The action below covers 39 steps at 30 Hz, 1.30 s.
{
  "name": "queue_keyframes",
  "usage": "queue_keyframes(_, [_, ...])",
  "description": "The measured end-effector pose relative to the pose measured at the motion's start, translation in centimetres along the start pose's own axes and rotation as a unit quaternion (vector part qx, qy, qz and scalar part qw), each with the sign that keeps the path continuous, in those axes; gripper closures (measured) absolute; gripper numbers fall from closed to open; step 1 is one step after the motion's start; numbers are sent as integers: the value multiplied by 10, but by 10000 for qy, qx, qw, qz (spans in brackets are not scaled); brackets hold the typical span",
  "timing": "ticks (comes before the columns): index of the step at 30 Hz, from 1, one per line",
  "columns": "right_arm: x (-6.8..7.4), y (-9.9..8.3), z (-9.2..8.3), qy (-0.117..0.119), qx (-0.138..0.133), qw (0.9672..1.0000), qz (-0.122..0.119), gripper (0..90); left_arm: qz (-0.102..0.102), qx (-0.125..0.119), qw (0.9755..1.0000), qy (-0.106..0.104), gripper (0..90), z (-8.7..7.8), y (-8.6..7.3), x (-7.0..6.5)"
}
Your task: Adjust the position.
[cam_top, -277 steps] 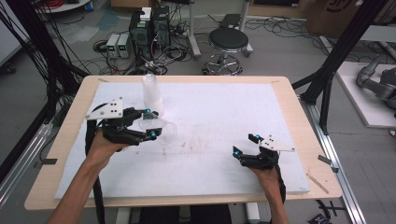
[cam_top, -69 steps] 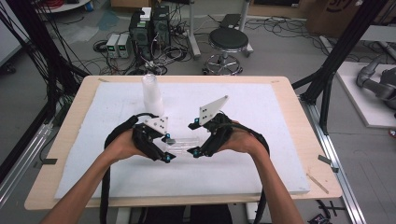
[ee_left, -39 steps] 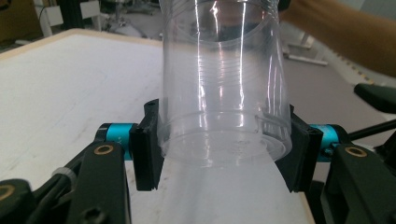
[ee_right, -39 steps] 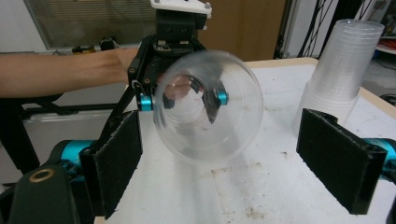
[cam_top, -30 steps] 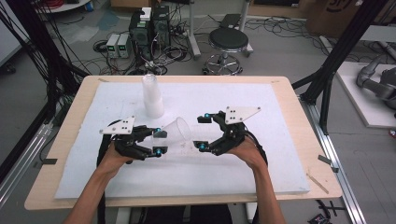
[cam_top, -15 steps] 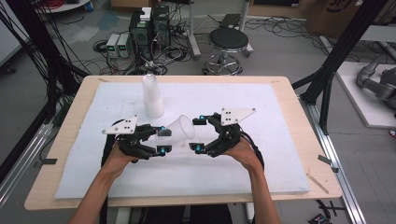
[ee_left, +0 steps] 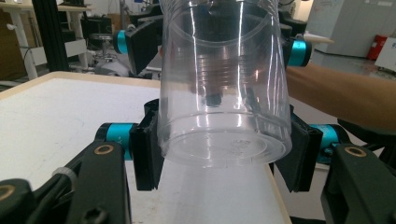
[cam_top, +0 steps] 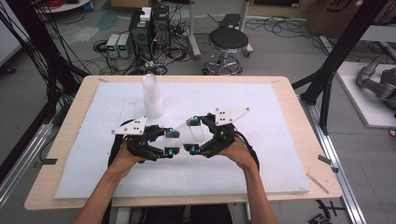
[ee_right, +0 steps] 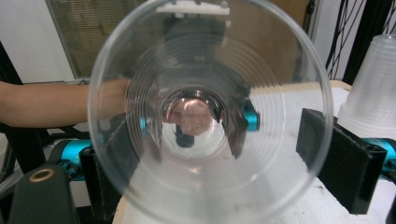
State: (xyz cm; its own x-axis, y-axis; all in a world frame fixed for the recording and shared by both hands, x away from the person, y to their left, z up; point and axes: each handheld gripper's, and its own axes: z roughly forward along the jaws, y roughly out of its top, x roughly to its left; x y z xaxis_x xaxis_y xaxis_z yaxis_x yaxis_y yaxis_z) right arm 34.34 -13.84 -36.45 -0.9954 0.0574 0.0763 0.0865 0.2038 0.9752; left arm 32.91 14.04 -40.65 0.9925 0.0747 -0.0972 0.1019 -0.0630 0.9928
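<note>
Cup (cam_top: 189, 132), clear plastic, lies on its side in the air just above the white mat (cam_top: 280, 140) on the desk (cam_top: 303, 135), a little in front of the stack of cups (cam_top: 152, 95), which stands upright on the mat. The left gripper (cam_top: 171, 143) has its jaws clamped on the cup's base end; in the left gripper view the black pads (ee_left: 145, 149) press on both sides of the cup (ee_left: 224, 88). The right gripper (cam_top: 194, 135) meets the cup at its wide mouth, on the side away from the stack. In the right gripper view the rim (ee_right: 210, 107) sits between the jaws, with a gap showing before the right pad (ee_right: 343, 158), so this grip looks loose; whether the other pad touches I cannot tell.
</note>
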Motion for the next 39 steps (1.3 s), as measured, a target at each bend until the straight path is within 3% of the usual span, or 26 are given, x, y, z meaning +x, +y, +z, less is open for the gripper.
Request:
queue_keyframes(16, [1, 2, 1, 255, -120, 9996, -33, 189, 19, 91, 9999, -114, 419, 6, -2, -1])
queue_keyframes(19, [1, 2, 0, 343, -161, 9993, -56, 267, 5, 93, 9999, -97, 419, 5, -2, -1])
queue_keyframes(32, [3, 3, 0, 372, -159, 9991, -130, 318, -6, 125, 9999, -85, 408, 4, -1, -3])
queue_keyframes(33, [3, 3, 0, 363, -151, 9991, -133, 318, -178, 137, 9997, 61, 336, 6, -1, -3])
queue_keyframes(34, [3, 3, 0, 338, -139, 9992, -145, 318, -279, 264, 9990, 215, 149, 7, 0, -2])
queue_keyframes(35, [3, 3, -1, 339, -140, 9993, -120, 318, -285, 334, 9985, 339, 33, 7, -1, -2])
queue_keyframes(39, [2, 3, -2, 308, -122, 9994, -119, 318, -263, 426, 9981, 351, 17, 5, 0, -3])
